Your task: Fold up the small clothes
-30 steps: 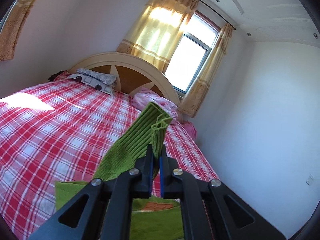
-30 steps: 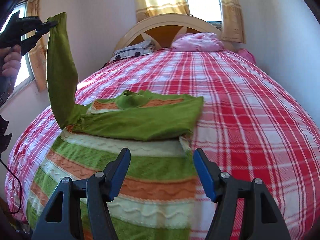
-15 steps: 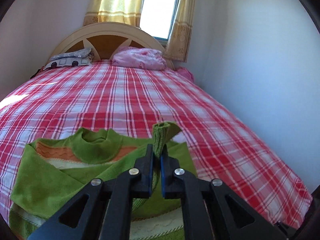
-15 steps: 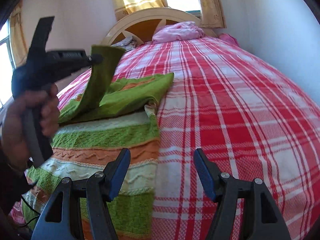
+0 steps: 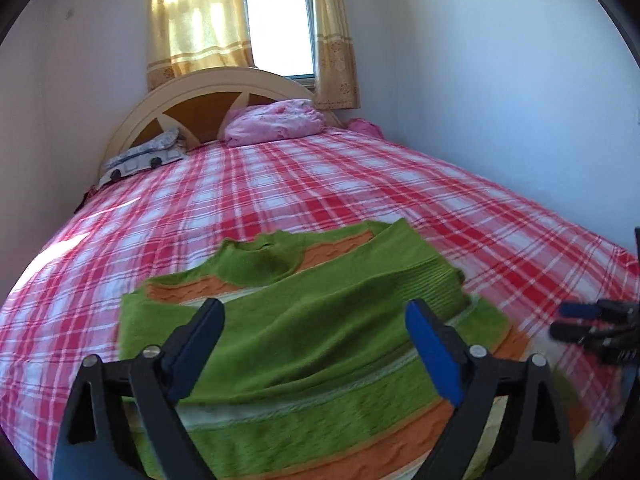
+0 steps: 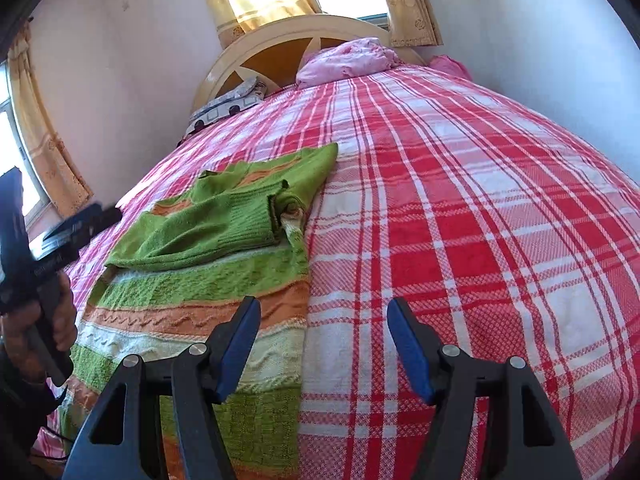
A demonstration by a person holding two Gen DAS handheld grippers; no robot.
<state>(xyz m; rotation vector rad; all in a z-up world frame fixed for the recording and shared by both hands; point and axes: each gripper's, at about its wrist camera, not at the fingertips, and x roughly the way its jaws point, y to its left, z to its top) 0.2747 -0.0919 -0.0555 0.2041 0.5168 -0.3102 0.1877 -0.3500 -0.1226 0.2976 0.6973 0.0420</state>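
Note:
A small knitted sweater point(image 5: 320, 400) with green, orange and cream stripes lies flat on the red plaid bed point(image 5: 320, 184). Both green sleeves point(image 5: 304, 320) are folded across its chest, the cuff point(image 6: 276, 212) of the upper one resting near the sweater's right edge. My left gripper point(image 5: 316, 344) hovers just above the folded sleeves; its jaws are opening wide and nothing is between them. My right gripper point(image 6: 322, 344) is open and empty, low over the sweater's right hem edge point(image 6: 296, 320) and the bedspread. The left gripper point(image 6: 76, 224) also shows at the left of the right wrist view, held by a hand point(image 6: 24, 332).
A pink pillow point(image 5: 276, 122) and a patterned grey pillow point(image 5: 144, 156) lie at the cream headboard point(image 5: 208, 88). A curtained window point(image 5: 280, 32) is behind it. A white wall point(image 5: 500, 100) runs along the bed's right side. The right gripper point(image 5: 592, 328) shows blurred at the right edge.
My left gripper came down from high up with the sleeve cuff, laid the sleeve across the sweater's chest and let it go, jaws now wide. The right gripper shifted slightly rightward.

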